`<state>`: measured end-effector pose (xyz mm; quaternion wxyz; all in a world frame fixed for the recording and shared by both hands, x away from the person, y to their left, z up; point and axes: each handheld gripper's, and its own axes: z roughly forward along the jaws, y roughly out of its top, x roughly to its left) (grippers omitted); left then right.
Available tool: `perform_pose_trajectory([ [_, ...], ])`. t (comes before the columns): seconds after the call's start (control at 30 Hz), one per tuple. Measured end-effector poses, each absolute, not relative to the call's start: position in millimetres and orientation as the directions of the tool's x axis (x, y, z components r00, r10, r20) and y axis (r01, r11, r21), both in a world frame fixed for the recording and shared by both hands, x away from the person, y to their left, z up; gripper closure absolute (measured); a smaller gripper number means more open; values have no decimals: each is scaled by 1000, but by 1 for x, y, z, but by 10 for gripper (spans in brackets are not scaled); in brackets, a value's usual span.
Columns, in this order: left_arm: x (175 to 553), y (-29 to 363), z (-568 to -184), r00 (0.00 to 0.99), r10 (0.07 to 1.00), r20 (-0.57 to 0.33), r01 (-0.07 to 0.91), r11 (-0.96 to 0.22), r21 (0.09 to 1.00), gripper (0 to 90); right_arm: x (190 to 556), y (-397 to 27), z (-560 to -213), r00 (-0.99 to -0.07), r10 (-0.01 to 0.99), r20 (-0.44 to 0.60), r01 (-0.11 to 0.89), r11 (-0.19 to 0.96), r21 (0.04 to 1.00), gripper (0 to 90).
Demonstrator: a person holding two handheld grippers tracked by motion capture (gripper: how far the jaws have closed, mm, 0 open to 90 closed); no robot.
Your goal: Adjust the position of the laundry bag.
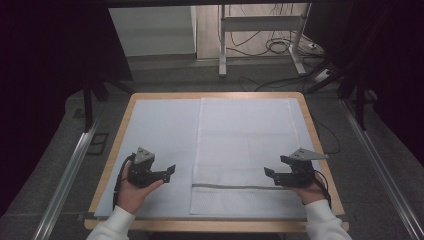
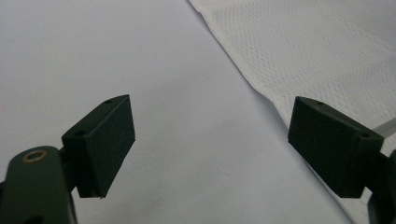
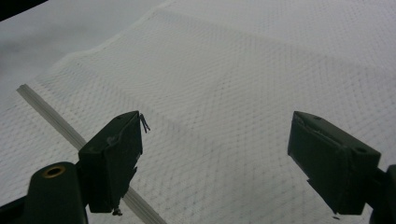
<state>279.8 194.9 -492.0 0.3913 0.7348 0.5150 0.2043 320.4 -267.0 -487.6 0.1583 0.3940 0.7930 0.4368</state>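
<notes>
Across white mesh cloth (image 1: 247, 145), unmarked grey band (image 1: 235, 187)

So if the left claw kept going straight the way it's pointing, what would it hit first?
Probably the left edge of the white mesh cloth; the left claw is open and aimed toward it across the table cover, though height is unclear.

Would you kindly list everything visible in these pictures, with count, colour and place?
mesh cloth: one, white, flat on the table's right half, grey stripe near its front edge
table cover: one, pale blue-grey, under the cloth
table: one, light wood rim
frame legs: white, on the floor behind the table
cables: several, dark, on the floor behind
left gripper: black, open, over bare cover left of the cloth
right gripper: black, open, over the cloth's front right
sleeves: two, white, bottom edge
</notes>
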Motion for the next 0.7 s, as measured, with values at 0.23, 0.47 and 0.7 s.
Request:
perform_pose_trajectory([
  [0.23,282,197,-496,383,913,-141,633,-148,760,161,321,-270,-488,-612,784,106,504,283,816,206],
  [0.47,275,201,-489,390,904,-177,643,-130,755,201,319,-270,-482,-604,787,127,516,265,815,225],
  [0.7,279,199,-486,394,899,-189,634,-117,765,202,320,-269,-483,-590,794,149,526,238,817,238],
])
